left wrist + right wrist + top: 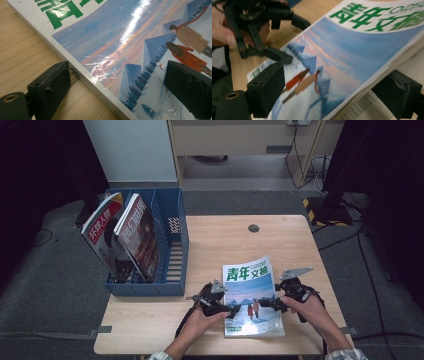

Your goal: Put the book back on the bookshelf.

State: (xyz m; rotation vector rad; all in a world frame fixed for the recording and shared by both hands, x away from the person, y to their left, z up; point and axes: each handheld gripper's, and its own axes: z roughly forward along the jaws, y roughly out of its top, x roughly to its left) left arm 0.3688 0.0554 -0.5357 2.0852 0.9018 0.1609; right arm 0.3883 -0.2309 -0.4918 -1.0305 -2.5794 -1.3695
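Blue plastic file rack [172, 245] noted at left of light wooden table [210, 250] in high view, with slotted walls and several compartments; two glossy magazines [122, 235] leaning in left compartments, right compartment not seen to hold anything. Magazine with green title characters [251, 295] lying near front edge of table, well apart from rack. Left gripper [231, 311] at magazine's left edge, right gripper [264, 303] at its right edge, each held in one hand.

Left gripper view: glossy, slightly crinkled cover of magazine [120, 50], printed with snowy peaks and two small figures. White spine resting flat on wood grain. Left gripper [117, 87] jaws set wide, one black pad on table just beside spine, other over cover; no pressing contact evident.

Right gripper view: cover and upper pages of magazine [342, 57] raised clear of printed pages below, cover bowed. Right gripper [337, 92] jaws standing wide, one above cover, other below lifted edge, lifted pages between them; pad contact not discernible. Left gripper [287, 40] seen opposite, at far edge of magazine, held by hand [222, 27].
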